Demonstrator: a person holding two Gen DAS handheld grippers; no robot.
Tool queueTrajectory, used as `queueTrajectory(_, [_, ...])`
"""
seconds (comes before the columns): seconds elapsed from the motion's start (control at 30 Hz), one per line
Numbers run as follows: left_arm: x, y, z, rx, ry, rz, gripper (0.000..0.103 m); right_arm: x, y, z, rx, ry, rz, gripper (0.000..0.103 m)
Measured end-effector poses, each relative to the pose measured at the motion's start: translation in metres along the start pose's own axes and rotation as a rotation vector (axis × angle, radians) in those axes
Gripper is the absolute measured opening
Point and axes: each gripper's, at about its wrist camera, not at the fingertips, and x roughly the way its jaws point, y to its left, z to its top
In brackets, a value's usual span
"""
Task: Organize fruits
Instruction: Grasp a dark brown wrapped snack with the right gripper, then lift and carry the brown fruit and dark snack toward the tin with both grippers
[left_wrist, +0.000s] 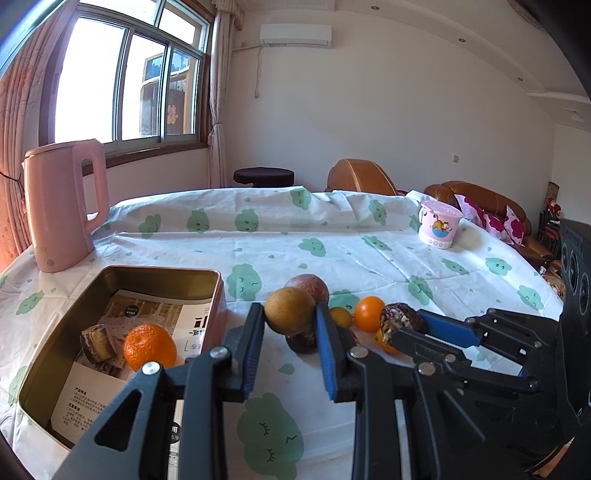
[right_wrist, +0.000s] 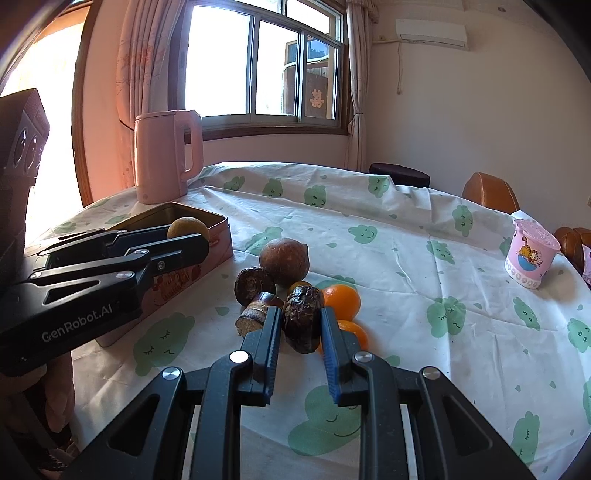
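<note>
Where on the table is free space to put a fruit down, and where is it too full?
Free: the tablecloth between the pink kettle and the lidded cup, and the tin box's right half beside its orange. Crowded: the fruit pile by the tin, where both grippers hold fruit.

A: How is the cloth (left_wrist: 369, 254) marked?
B: White, printed with green clouds.
A: And the kettle (left_wrist: 62, 206)?
B: Pink. The cup (left_wrist: 439, 225) is pink, with a cartoon cat.
</note>
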Motion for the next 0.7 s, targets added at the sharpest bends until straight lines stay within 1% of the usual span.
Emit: queueTrajectory(0.7, [-0.011, 0.000, 0.000, 0.005, -0.061, 0.029, 0.029, -0.019, 0.001, -0.002, -0.003, -0.110, -0.012, 0.023])
